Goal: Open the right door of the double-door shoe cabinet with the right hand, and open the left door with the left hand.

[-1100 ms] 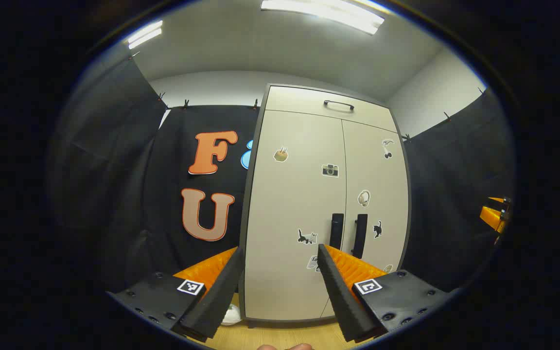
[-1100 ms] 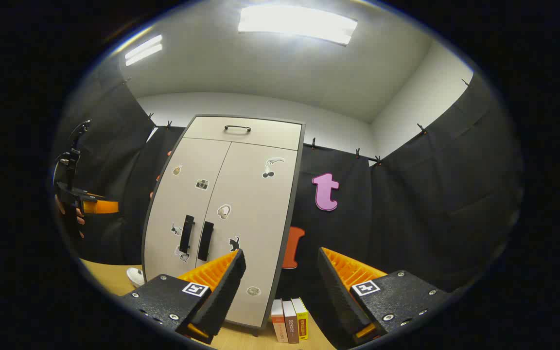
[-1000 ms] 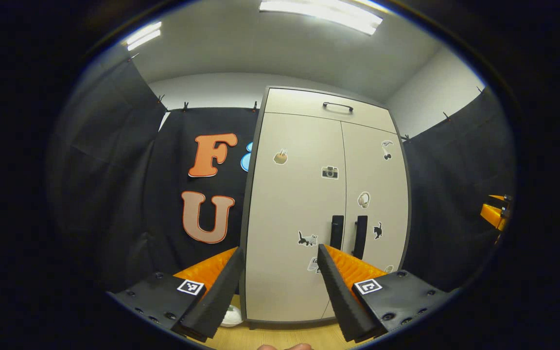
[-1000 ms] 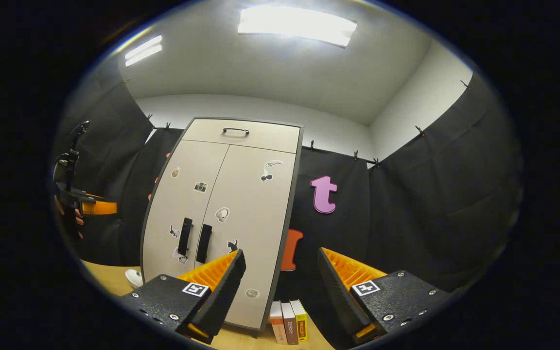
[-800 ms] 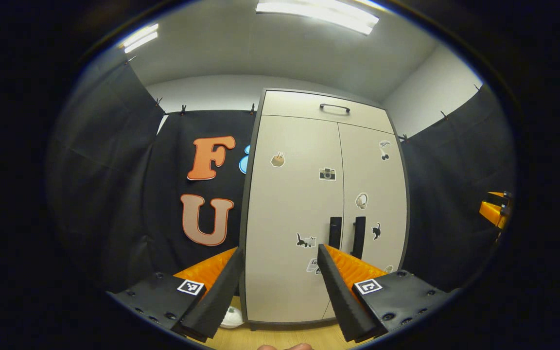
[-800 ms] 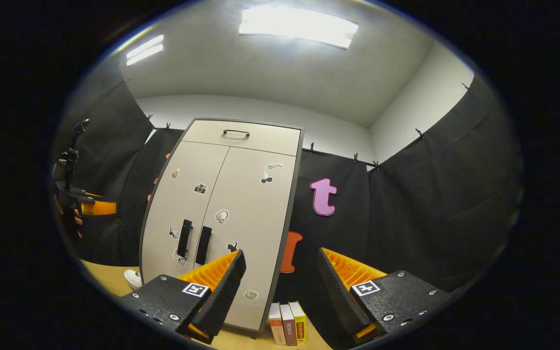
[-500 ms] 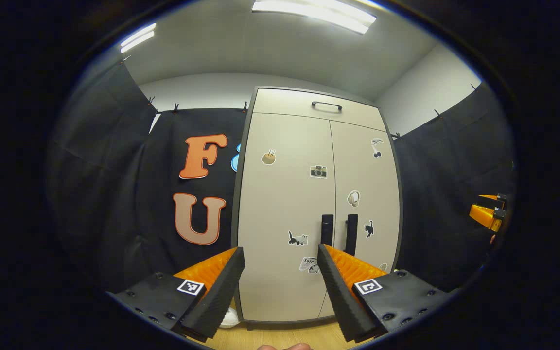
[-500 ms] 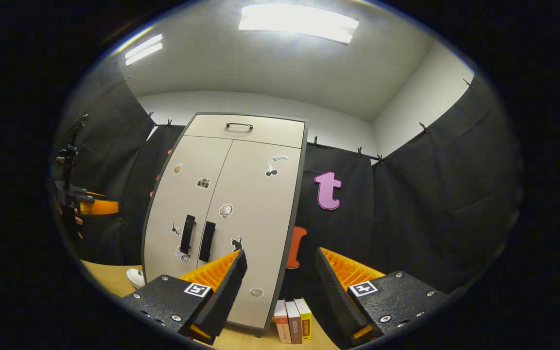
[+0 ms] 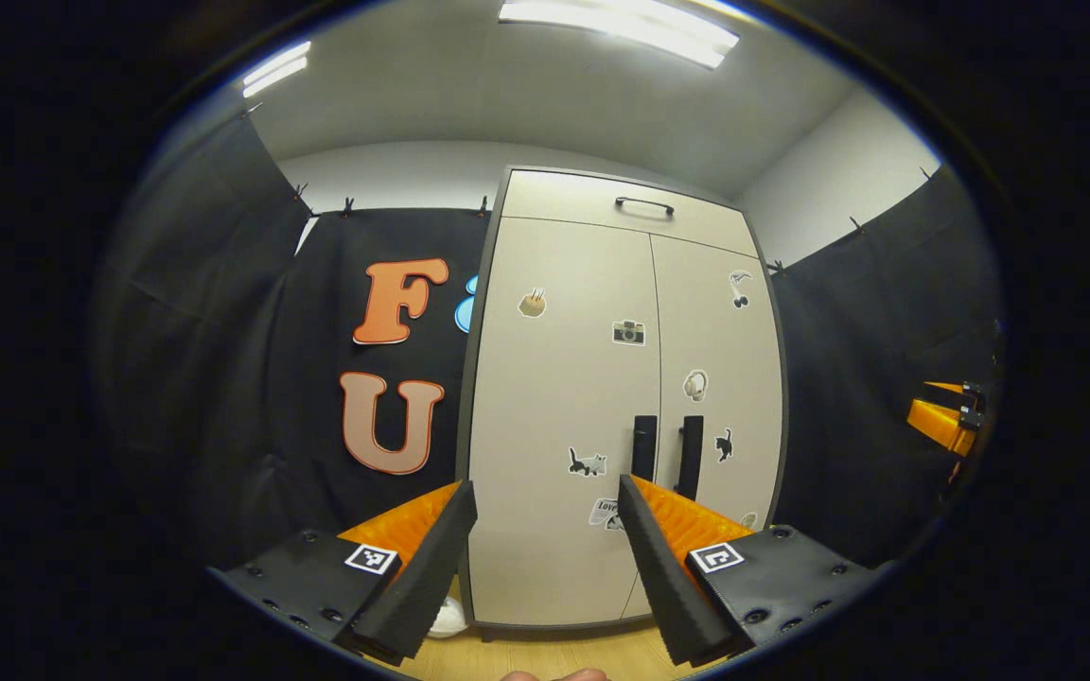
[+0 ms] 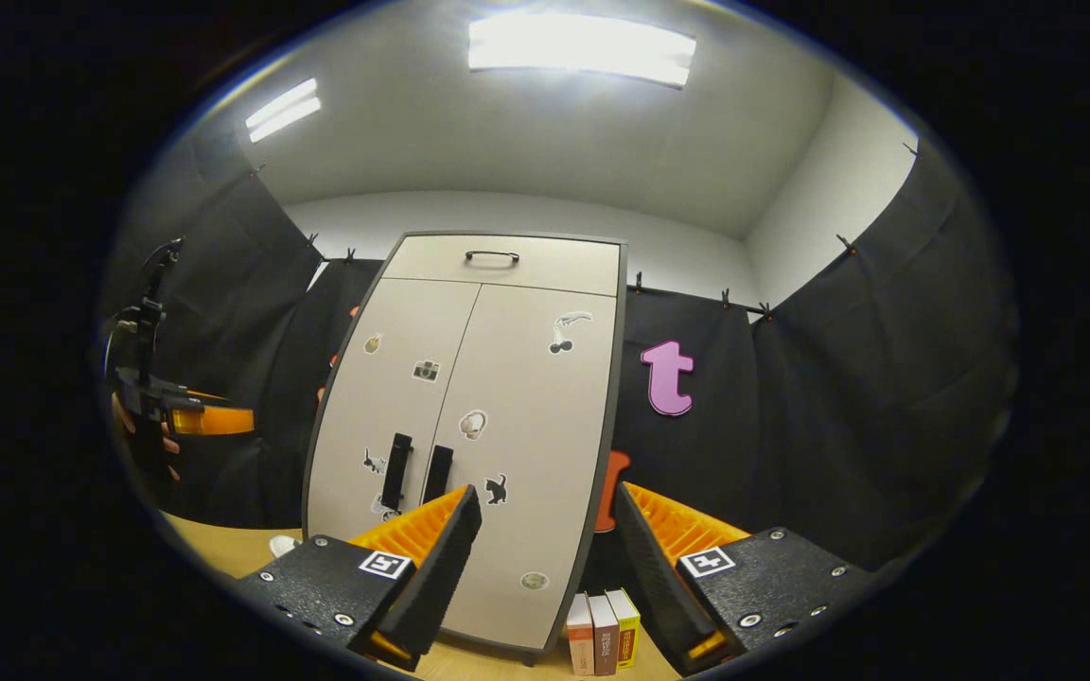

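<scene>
Shoe cabinet point(image 9: 602, 397) stands upright against the black cloth wall, both doors closed, seam running down the middle. Neither door has been started.

Left gripper view, left to right: a small white object point(image 9: 448, 619) on the wooden floor point(image 9: 545, 653) at the cabinet's 7 o'clock corner; left door point(image 9: 559, 407) with stickers; left handle point(image 9: 642, 447) and right handle point(image 9: 690, 457), two black vertical bars on either side of the seam, low on the doors; right door point(image 9: 720, 378). Left gripper point(image 9: 545, 558) is spread wide, holding nothing, well apart from the cabinet, its line of sight falling at about 11 o'clock from the left handle.

Right gripper view, left to right: the other gripper and the hand holding it at 9 o'clock; the cabinet; a row of books point(image 10: 604, 632) on the floor at the cabinet's 5 o'clock corner. Right gripper point(image 10: 545, 558) is likewise spread wide and empty, well apart, aimed past the cabinet's right edge.

Judgement: step in hand is the approach to the right handle. To do it well, the right gripper should swing toward 10 o'clock until the right handle sits between its fingers, keep them level so they straddle the vertical bar, close on the bar only, then pull in an arc about the door's outer hinge. Handles sit close together; risk is catching the left one too.
</scene>
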Motion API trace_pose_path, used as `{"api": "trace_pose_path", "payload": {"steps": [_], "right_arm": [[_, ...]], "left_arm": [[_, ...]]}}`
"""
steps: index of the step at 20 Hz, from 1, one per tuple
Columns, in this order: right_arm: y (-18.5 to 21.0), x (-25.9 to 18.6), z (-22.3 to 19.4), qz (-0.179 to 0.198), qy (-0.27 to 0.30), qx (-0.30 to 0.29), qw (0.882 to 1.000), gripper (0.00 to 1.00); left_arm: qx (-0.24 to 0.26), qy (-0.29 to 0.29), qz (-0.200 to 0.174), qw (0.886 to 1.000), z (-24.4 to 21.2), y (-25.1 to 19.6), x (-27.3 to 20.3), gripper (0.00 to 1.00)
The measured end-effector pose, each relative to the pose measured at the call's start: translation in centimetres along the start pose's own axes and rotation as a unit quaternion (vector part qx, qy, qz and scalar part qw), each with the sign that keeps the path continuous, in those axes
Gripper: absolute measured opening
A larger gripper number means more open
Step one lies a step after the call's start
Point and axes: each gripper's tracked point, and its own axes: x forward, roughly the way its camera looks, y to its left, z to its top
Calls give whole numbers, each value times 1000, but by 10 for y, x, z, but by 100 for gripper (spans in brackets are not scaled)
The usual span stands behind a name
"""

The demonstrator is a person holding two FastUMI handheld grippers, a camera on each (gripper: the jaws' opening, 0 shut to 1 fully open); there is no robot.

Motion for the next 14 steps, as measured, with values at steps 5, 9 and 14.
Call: {"api": "trace_pose_path", "payload": {"steps": [5,9,14], "right_arm": [[39,24,-26,22,28,-4,999,88],[78,52,-34,49,47,19,997,88],[122,96,-37,72,74,46,994,88]], "left_arm": [[3,4,2,1000,-2,5,-3,96],[7,-1,4,1000,-2,14,-8,96],[16,-4,18,1000,-4,36,-10,95]]}}
